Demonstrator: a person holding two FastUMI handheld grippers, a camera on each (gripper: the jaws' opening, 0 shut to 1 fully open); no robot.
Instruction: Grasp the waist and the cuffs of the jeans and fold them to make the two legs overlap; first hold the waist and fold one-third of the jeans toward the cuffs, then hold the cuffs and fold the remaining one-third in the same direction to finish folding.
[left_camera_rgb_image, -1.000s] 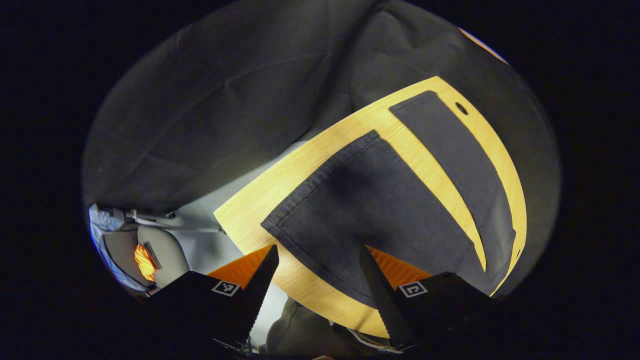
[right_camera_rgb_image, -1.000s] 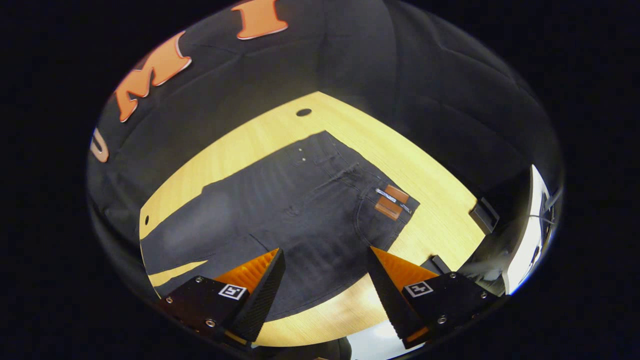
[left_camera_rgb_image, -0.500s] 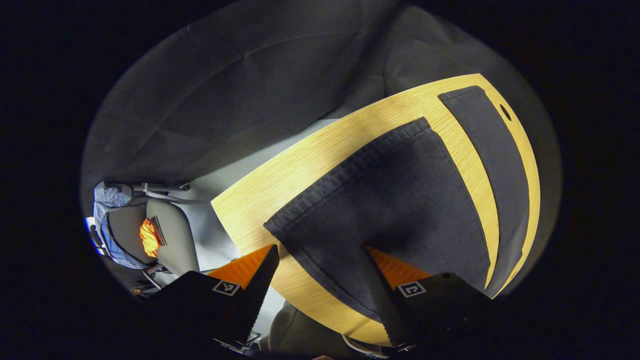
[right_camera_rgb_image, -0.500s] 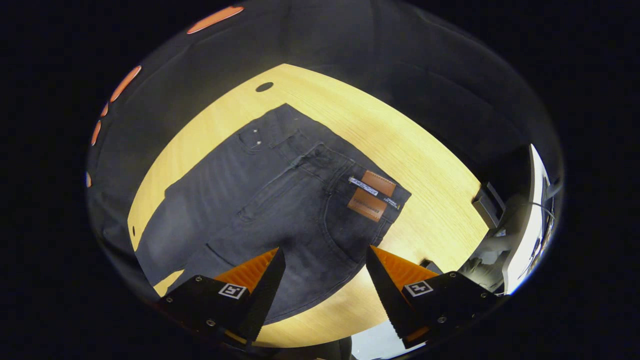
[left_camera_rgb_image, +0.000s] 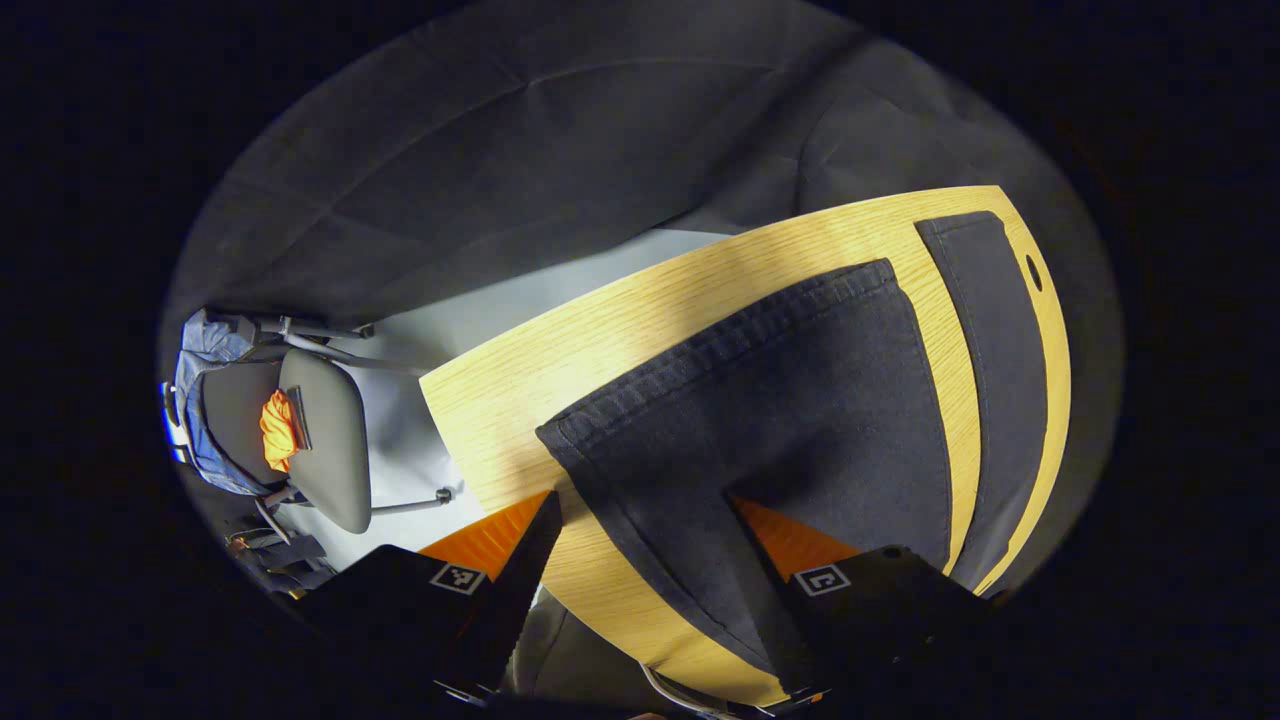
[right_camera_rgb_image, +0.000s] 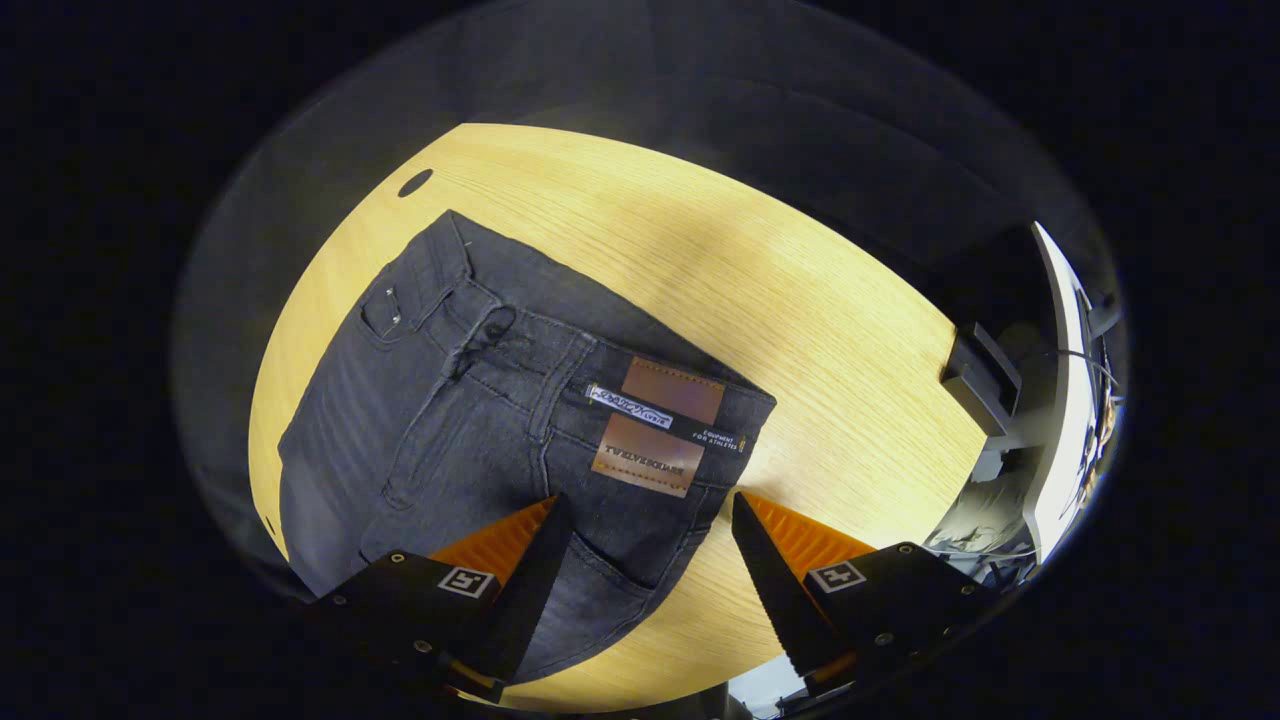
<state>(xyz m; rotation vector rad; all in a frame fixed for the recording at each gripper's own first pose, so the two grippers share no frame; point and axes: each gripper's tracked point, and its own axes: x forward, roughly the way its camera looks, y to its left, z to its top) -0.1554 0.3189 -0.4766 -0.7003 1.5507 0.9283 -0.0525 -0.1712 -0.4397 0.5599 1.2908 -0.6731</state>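
Note:
Dark grey jeans lie flat on a light wooden table (left_camera_rgb_image: 560, 350). In the left gripper view the near leg's cuff (left_camera_rgb_image: 720, 350) runs across the middle, with the far leg (left_camera_rgb_image: 985, 330) lying beyond a strip of bare wood. My left gripper (left_camera_rgb_image: 640, 545) hangs open above the near leg (left_camera_rgb_image: 780, 440), close to its cuff and the table's front edge. In the right gripper view the waist (right_camera_rgb_image: 600, 370) with its brown patch (right_camera_rgb_image: 660, 420) sits just ahead of my open right gripper (right_camera_rgb_image: 650, 545), which hovers over the back pocket (right_camera_rgb_image: 640, 540).
A grey office chair (left_camera_rgb_image: 300, 430) with blue cloth and an orange item stands on the floor left of the table. A dark box (right_camera_rgb_image: 980, 375) and a bright panel (right_camera_rgb_image: 1060, 380) lie past the table's right end. A cable hole (right_camera_rgb_image: 415, 183) marks the table's far corner.
Both grippers moved closer to the jeans. The right one swung toward the waist, so the patch now sits just ahead of its fingers. The left one neared the cuff. Both stayed open.

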